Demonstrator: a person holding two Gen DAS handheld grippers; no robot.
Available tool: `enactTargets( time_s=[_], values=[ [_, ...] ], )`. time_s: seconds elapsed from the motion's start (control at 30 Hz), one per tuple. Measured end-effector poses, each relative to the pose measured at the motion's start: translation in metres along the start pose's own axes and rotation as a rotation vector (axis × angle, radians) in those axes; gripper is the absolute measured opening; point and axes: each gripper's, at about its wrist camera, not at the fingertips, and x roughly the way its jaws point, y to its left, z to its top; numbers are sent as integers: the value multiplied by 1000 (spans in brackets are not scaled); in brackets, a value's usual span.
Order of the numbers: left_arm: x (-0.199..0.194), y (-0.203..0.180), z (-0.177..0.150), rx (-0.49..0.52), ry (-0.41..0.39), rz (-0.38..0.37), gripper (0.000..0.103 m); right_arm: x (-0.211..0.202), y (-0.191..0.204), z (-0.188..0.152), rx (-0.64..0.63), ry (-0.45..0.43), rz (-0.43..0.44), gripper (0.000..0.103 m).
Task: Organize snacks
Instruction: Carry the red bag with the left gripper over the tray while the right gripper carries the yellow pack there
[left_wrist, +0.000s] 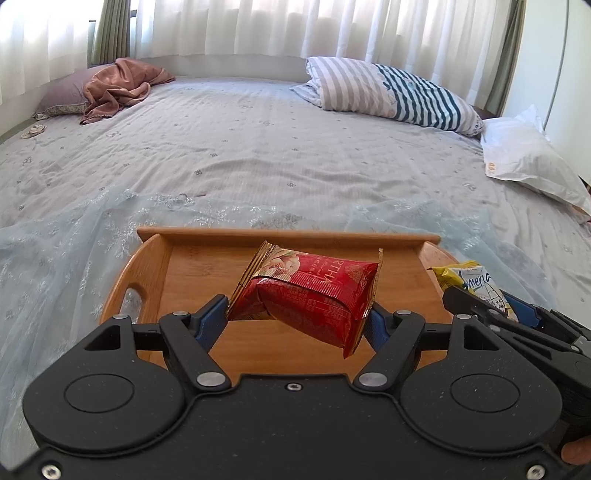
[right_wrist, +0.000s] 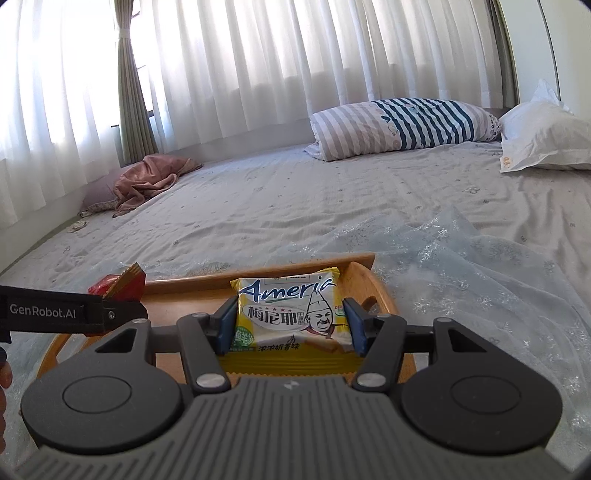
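While a grey bedspread (left_wrist: 258, 155) lies under the wooden tray (left_wrist: 155, 273), the left gripper (left_wrist: 295, 317) clamps a red snack pack (left_wrist: 314, 291) lettered "RTHA", tilted with its long axis crosswise above the tray; the right gripper (right_wrist: 290, 321) clamps a yellow "Ameria" wafer pack (right_wrist: 291, 314), label upright, over the tray's right side.

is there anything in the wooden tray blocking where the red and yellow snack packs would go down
Nothing visible does. The wooden tray floor under the red pack in the left tool looks bare, as does the part under the yellow pack.
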Motion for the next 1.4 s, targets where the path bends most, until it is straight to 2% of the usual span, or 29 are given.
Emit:
enactTargets(
  time_s=[0.17, 0.3, 0.43, 0.53, 0.67, 0.97, 1.4],
  values=[
    [39, 4, 10, -11, 27, 19, 73, 35, -3, 5, -5, 40, -22, 61],
    [66, 7, 16, -11, 58, 37, 73, 57, -4, 6, -5, 70, -7, 61],
    [80, 7, 16, -6, 67, 52, 73, 70, -7, 6, 23, 87, 19, 62],
    [88, 7, 13, -20, 83, 38, 73, 78, -6, 3, 11, 100, -13, 62],
    [96, 8, 9, -25, 82, 46, 73, 82, 0, 1, -22, 112, -43, 62],
    [97, 4, 8, -13, 82, 58, 75, 88, 1, -1, -39, 135, -52, 62],
    [104, -6, 7, 70, 74, 111, 76, 89, 3, -2, -53, 146, -40, 62]
  ],
)
